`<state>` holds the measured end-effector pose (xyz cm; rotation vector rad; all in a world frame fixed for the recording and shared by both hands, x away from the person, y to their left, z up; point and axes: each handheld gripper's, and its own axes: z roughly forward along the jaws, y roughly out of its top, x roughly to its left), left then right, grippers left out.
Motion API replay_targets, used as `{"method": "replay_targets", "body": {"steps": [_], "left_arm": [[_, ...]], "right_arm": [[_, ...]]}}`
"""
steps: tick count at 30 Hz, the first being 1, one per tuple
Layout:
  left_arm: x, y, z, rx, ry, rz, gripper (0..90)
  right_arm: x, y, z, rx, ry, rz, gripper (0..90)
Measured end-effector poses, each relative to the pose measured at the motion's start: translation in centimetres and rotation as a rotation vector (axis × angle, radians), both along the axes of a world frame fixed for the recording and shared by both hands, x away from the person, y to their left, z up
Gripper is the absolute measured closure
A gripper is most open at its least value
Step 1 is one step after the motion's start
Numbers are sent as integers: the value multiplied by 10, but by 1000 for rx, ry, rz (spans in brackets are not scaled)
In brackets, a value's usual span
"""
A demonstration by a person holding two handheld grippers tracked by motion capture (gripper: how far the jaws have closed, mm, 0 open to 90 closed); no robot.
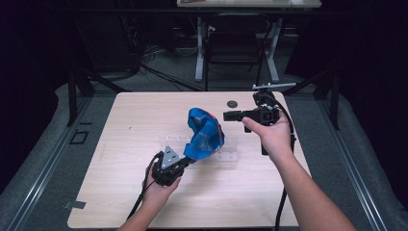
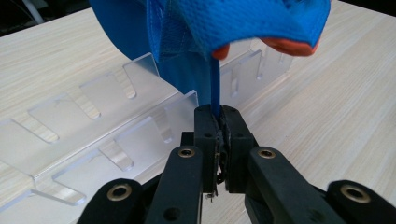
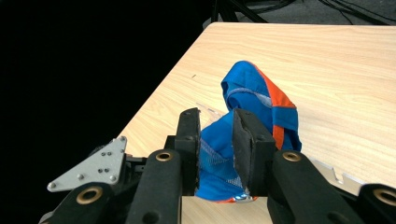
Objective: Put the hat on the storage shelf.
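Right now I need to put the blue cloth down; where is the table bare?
Bare: the table's near-left corner, the far-left stretch beyond the clear rack, and the near edge between the forearms. Crowded: the middle, where the left claw holds the cloth over the rack, with the right claw and a dark disc beyond.

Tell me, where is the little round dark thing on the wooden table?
In the high view the small dark round disc lies near the far edge of the light wooden table, just beyond the right gripper and right of centre.
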<state>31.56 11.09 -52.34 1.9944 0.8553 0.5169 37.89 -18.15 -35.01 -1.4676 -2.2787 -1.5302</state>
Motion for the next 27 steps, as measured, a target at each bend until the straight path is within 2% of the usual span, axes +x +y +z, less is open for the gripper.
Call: {"method": "replay_targets", "body": {"steps": [12, 18, 22, 26, 27], "left_arm": [[-3, 7, 5, -11, -13, 7, 800], [-3, 16, 6, -24, -19, 18, 662], [-3, 29, 6, -33, -23, 45, 599], [-4, 37, 5, -38, -10, 54, 543], [-4, 44, 4, -37, -5, 62, 527]], "right_arm": [[-5, -2, -1, -58, -35, -12, 715], [-8, -4, -1, -84, -46, -17, 694], [-9, -9, -5, -109, -40, -31, 672], [-11, -13, -9, -127, -38, -45, 653], [-13, -17, -12, -130, -40, -62, 613]]}}
